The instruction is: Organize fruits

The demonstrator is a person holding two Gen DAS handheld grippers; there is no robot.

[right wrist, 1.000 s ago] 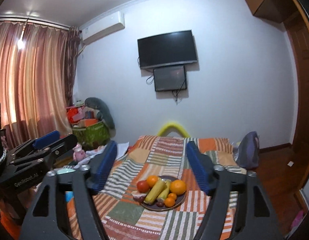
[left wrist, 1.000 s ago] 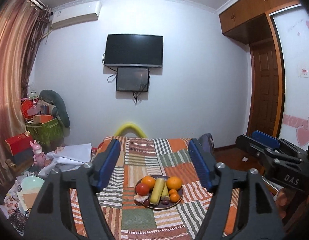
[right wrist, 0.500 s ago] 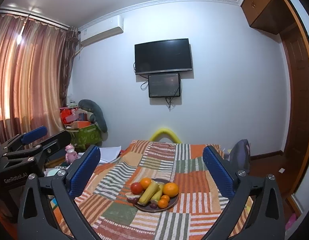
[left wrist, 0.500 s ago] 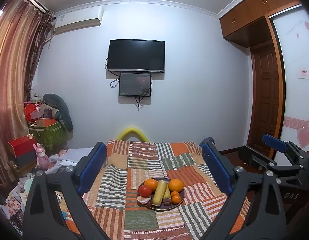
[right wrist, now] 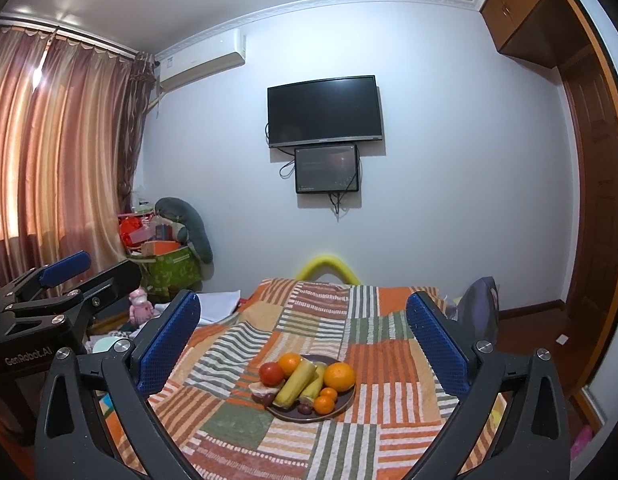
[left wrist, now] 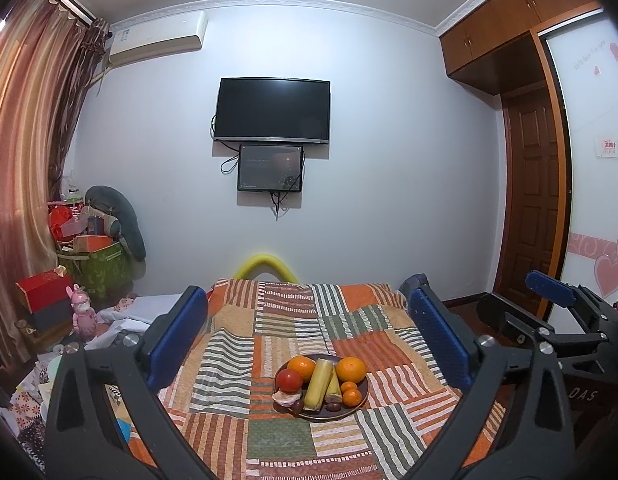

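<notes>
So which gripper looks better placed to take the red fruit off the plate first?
Probably left. The red fruit sits on the plate's left edge. Both the left gripper and right gripper are open, empty, and short of it.

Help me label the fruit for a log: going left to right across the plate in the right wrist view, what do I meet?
Red tomato → long yellow corn cob → large orange, all on the dark plate.

Left tool [left wrist: 309, 328] jaws just opened wide, empty — fruit plate [left wrist: 361, 400] beyond.
</notes>
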